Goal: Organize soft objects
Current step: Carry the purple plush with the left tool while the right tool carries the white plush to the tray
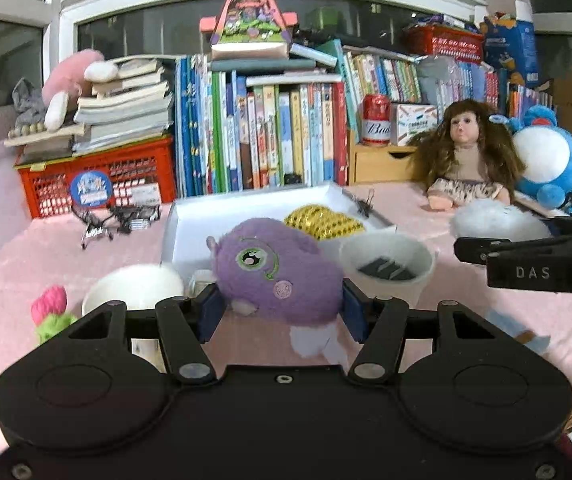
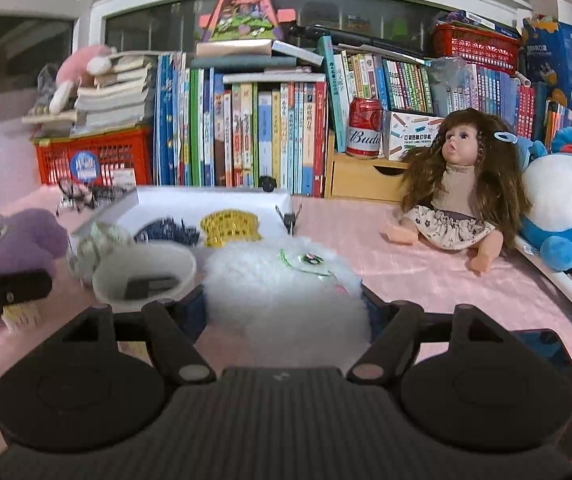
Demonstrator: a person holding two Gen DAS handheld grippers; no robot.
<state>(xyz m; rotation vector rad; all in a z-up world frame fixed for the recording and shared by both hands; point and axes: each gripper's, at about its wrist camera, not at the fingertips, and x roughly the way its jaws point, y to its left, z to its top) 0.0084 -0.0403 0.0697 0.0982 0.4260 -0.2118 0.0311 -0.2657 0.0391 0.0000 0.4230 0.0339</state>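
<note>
A purple plush (image 1: 278, 276) with a green eye hangs above the pink tablecloth, and my left gripper (image 1: 282, 306) is shut on its sides. A fluffy white plush (image 2: 286, 292) is clamped between the pads of my right gripper (image 2: 286, 314), also off the table. Each view catches the other hand: the right gripper (image 1: 497, 240) with the white plush (image 1: 493, 220) at the right edge, the left gripper (image 2: 2, 272) with the purple plush (image 2: 26, 240) at the left edge. Behind both lies a white tray (image 1: 246, 208) holding a gold sequined piece (image 1: 323, 222).
A white cup (image 1: 385, 268) with dark clips stands by the tray, and a second white cup (image 1: 134, 288) sits left. A doll (image 2: 457, 184) and a blue plush (image 2: 565, 200) lean at the right. A pink-green plush (image 1: 50, 312) lies front left. Books and red baskets line the back.
</note>
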